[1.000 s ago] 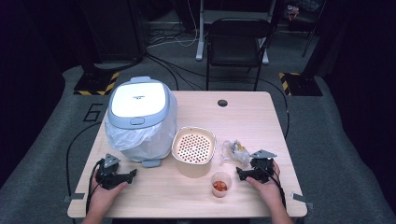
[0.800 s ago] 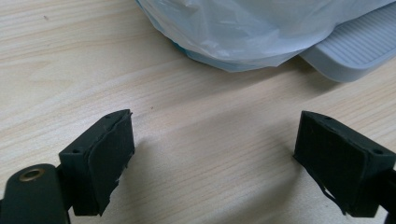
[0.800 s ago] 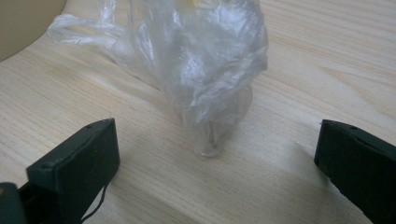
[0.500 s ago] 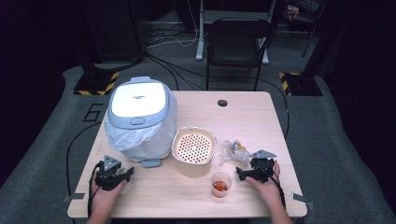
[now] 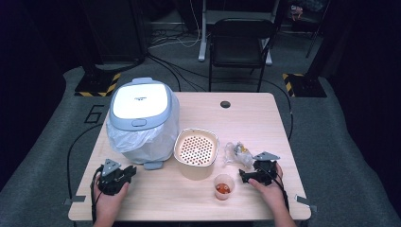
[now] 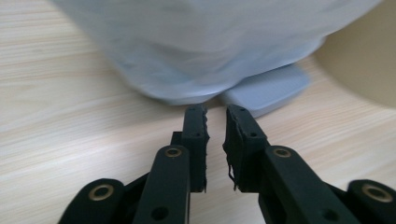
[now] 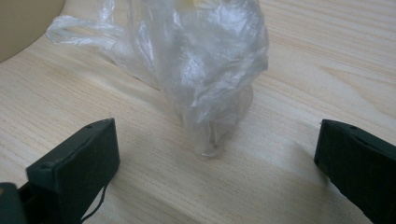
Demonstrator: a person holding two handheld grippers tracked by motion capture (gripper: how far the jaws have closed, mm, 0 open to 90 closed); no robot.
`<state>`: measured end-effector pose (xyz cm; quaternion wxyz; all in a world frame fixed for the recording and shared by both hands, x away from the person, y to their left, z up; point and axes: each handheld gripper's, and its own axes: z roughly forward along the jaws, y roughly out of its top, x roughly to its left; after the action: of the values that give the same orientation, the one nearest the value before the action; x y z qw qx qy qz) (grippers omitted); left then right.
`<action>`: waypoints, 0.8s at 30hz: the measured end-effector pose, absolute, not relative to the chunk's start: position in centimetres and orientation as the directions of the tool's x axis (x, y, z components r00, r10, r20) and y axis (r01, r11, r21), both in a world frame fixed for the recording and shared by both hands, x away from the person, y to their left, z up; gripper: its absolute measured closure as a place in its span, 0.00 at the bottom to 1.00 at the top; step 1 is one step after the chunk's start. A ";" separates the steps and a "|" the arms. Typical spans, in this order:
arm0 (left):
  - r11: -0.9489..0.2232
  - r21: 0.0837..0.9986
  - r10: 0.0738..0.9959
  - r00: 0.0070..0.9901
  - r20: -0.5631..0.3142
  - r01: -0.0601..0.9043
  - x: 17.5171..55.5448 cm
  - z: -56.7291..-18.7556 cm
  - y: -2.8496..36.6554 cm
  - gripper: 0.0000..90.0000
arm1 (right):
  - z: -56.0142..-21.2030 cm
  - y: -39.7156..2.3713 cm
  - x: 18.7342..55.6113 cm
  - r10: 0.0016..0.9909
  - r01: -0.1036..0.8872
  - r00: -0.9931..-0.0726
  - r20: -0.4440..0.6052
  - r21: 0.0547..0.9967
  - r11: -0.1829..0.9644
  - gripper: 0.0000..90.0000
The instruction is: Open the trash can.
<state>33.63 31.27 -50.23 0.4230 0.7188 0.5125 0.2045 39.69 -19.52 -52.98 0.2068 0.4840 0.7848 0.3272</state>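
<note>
Plastic bag sits mid-frame between your wide right tongs; advance, close on its crumpled base. Left tongs have just closed, narrow and empty.

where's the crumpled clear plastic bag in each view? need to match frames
High view: the clear plastic bag lies right of centre, between the beige perforated container and the right gripper.
Left gripper view: the bag is not in it; a beige curve at the right edge is probably the container.
Right gripper view: the bag sits top centre, ahead of the open fingers.
Shared landmark: the beige container, at the top left corner of the right gripper view.
</note>
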 end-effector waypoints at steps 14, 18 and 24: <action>-0.175 0.825 0.907 0.413 -0.077 0.537 34.9 -50.1 26.7 0.95 | -53.0 -19.5 39.7 0.896 0.625 -0.444 -0.007 0.714 0.315 0.00; -0.245 0.828 0.907 0.422 0.011 0.504 35.3 -50.7 25.0 0.90 | -53.0 -19.5 39.7 0.897 0.625 -0.443 -0.007 0.715 0.314 0.00; -0.234 0.837 0.927 0.374 0.038 0.494 35.8 -50.8 24.7 0.90 | -53.0 -19.5 39.7 0.896 0.625 -0.444 -0.007 0.714 0.316 0.00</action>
<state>35.82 24.70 -50.80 0.3853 0.7337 0.4842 0.2805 39.69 -19.50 -52.99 0.2071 0.4847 0.7842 0.3273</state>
